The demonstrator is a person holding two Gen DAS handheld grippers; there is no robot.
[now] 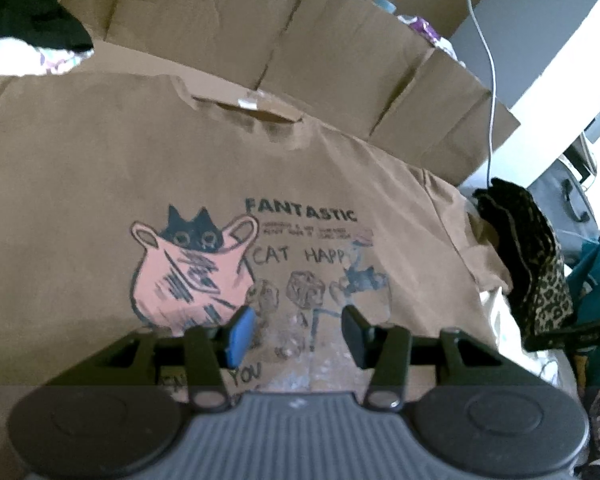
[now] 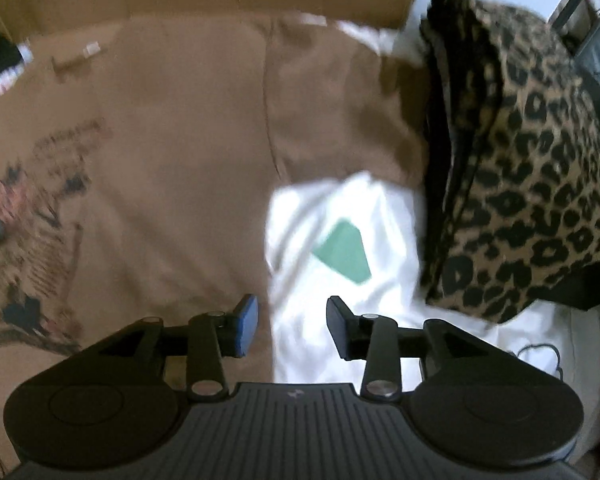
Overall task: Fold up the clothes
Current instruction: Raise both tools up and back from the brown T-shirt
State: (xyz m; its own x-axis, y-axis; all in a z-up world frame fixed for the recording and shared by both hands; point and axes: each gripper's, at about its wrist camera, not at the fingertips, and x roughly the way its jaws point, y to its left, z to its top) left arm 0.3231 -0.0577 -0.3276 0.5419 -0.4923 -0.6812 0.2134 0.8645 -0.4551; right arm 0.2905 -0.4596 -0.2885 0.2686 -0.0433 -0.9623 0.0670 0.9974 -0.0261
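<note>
While the brown T-shirt (image 1: 228, 168) lies spread flat, print up, on the cardboard (image 1: 340, 52), the left gripper (image 1: 298, 332) hangs over the cat drawing, jaws about half apart, nothing between them. Over on the right wrist view, the right gripper (image 2: 292, 326) sits above the shirt's sleeve edge and a white garment (image 2: 340, 240), jaws parted halfway and empty. A leopard-print cloth (image 2: 520, 152) is heaped just beside the sleeve. That view is blurred.
</note>
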